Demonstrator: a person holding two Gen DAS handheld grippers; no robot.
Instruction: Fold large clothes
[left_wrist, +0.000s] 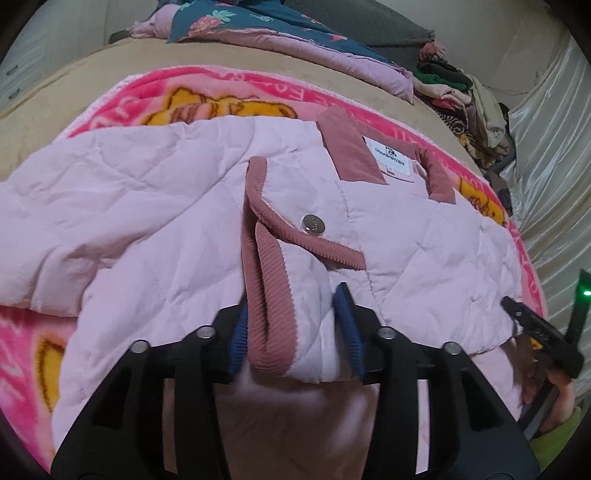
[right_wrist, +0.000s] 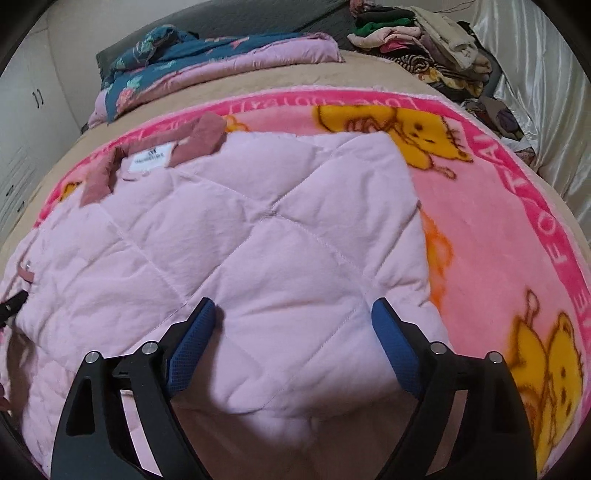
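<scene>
A pale pink quilted jacket (left_wrist: 155, 206) with dusty-rose corduroy trim lies on a pink cartoon blanket (left_wrist: 229, 92). Its collar and white label (left_wrist: 393, 157) point away from me. My left gripper (left_wrist: 295, 325) has its blue pads closed on a bunched jacket edge with corduroy trim (left_wrist: 266, 314), near a silver snap (left_wrist: 313, 223). In the right wrist view the jacket (right_wrist: 229, 258) is spread flat, and my right gripper (right_wrist: 295, 332) is open with its jaws wide apart over the near hem, holding nothing. The right gripper also shows at the left view's right edge (left_wrist: 539, 332).
The blanket (right_wrist: 498, 229) covers a beige bed (left_wrist: 59, 96). A folded teal floral quilt (right_wrist: 207, 59) lies at the far side. A pile of mixed clothes (right_wrist: 417, 40) sits at the far right corner. Shiny white curtain fabric (right_wrist: 546, 110) runs along the right.
</scene>
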